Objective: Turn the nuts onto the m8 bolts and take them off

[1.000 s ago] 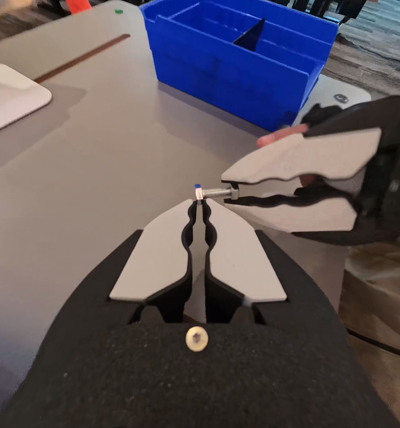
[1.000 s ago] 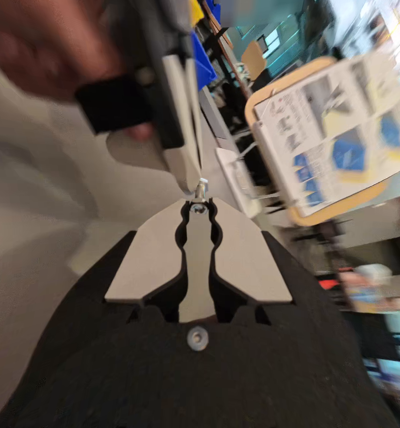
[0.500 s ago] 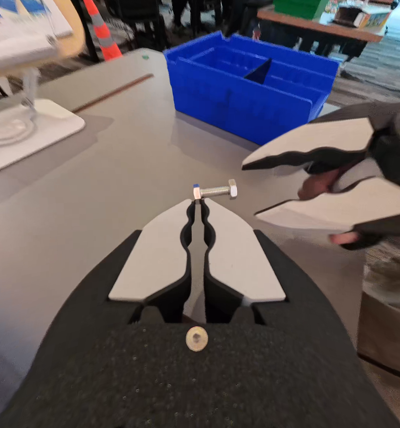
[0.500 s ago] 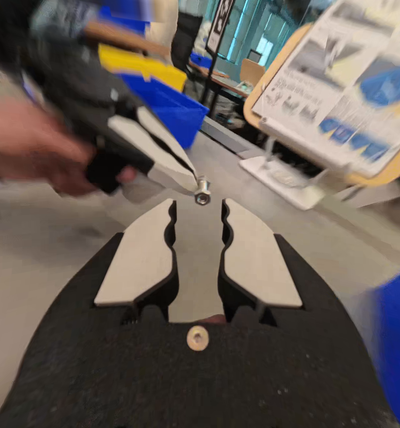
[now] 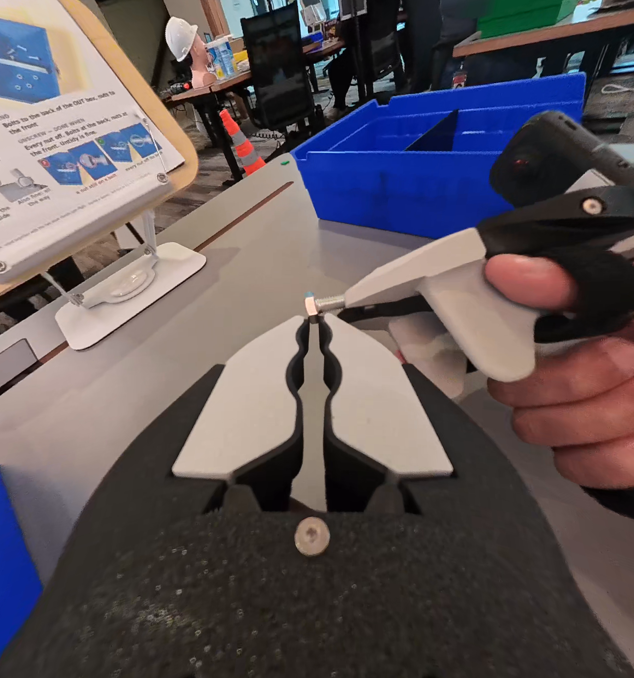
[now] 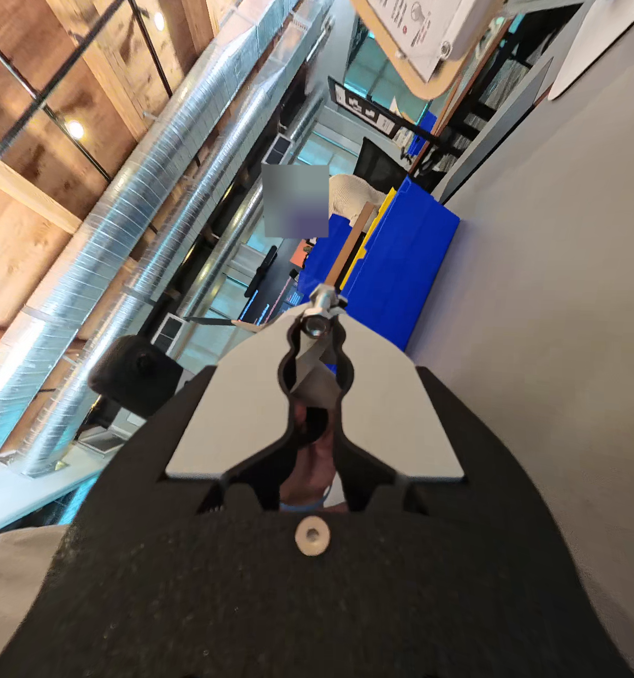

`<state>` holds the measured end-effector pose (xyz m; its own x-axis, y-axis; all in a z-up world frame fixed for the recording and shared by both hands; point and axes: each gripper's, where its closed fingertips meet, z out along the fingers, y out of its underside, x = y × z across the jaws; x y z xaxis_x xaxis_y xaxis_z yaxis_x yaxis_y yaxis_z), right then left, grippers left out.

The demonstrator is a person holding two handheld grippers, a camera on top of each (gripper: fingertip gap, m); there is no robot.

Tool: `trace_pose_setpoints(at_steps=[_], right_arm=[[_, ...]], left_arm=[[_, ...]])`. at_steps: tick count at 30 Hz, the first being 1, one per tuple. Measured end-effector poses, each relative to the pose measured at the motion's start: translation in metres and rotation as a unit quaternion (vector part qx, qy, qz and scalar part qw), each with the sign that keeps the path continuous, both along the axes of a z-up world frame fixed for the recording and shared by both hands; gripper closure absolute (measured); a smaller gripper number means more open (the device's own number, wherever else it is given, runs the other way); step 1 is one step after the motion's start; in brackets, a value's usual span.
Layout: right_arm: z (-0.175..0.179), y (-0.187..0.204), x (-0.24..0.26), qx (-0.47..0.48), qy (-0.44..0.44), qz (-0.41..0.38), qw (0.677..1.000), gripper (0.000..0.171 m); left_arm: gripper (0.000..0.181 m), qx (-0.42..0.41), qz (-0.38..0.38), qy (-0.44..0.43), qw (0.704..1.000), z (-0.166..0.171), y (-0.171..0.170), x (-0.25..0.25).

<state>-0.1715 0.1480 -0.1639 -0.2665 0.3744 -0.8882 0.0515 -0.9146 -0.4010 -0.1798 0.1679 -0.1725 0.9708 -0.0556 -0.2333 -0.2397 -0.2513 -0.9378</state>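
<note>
A silver M8 bolt [image 5: 328, 303] lies level in the air above the grey table [image 5: 183, 352]. My left gripper [image 5: 313, 318] is shut on its blue-marked hex end [image 5: 311, 309]. My right gripper [image 5: 344, 306] comes in from the right, rolled on its side, and is shut on the bolt's other end. In the right wrist view my right gripper [image 6: 316, 323] clamps the nut [image 6: 316, 326], seen end-on, with the bolt [image 6: 324, 296] sticking out beyond it. The left gripper's fingers [image 6: 310, 361] show through the gap. A hand [image 5: 579, 396] holds the right gripper.
A blue divided bin [image 5: 418, 183] stands at the table's far side. An instruction board [image 5: 69, 139] on a white stand [image 5: 132, 290] is at the left. An orange cone [image 5: 242, 146] stands on the floor behind. Another blue bin [image 6: 399, 275] is on the table. The grippers are tip to tip, or close to it.
Half a second ago my right gripper was open and clear of the bolt. It has rolled, come back and shut on the nut end. My left gripper kept its hold.
</note>
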Motion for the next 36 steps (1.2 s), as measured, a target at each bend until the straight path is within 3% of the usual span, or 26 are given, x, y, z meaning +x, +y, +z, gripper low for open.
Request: trace_pose_setpoints(at_steps=[3, 8, 12, 16, 24, 29, 31, 33, 36], right_arm=[[-0.003, -0.001, 0.001, 0.056, -0.014, -0.003, 0.998, 0.156], [-0.010, 0.002, 0.004, 0.274, -0.069, -0.023, 0.959, 0.156], [-0.011, 0.006, 0.006, 0.424, -0.094, -0.020, 0.901, 0.156], [-0.016, 0.005, 0.008, 0.512, -0.105, 0.017, 0.852, 0.156], [-0.025, 0.007, 0.008, 0.676, -0.125, 0.039, 0.725, 0.156], [-0.032, 0.009, 0.007, 0.800, -0.130, 0.039, 0.584, 0.156], [-0.033, 0.010, 0.007, 0.849, -0.123, 0.034, 0.512, 0.156], [-0.035, 0.010, 0.008, 0.898, -0.110, 0.028, 0.424, 0.156], [-0.037, 0.010, 0.007, 0.963, -0.081, 0.006, 0.258, 0.156]], left_arm=[[0.176, -0.008, 0.001, 0.000, 1.000, -0.001, -0.001, 0.001], [0.177, -0.043, -0.026, -0.054, 0.997, -0.006, -0.002, 0.006], [0.177, -0.079, -0.057, -0.106, 0.990, -0.012, -0.001, 0.009], [0.177, -0.101, -0.081, -0.128, 0.983, -0.012, -0.003, 0.009], [0.177, -0.161, -0.102, -0.092, 0.977, -0.021, -0.006, 0.009], [0.177, -0.208, -0.112, -0.101, 0.966, -0.029, -0.009, 0.008], [0.177, -0.222, -0.120, -0.113, 0.961, -0.031, -0.010, 0.009], [0.177, -0.239, -0.128, -0.123, 0.955, -0.033, -0.011, 0.010], [0.177, -0.260, -0.134, -0.142, 0.946, -0.038, -0.012, 0.011]])
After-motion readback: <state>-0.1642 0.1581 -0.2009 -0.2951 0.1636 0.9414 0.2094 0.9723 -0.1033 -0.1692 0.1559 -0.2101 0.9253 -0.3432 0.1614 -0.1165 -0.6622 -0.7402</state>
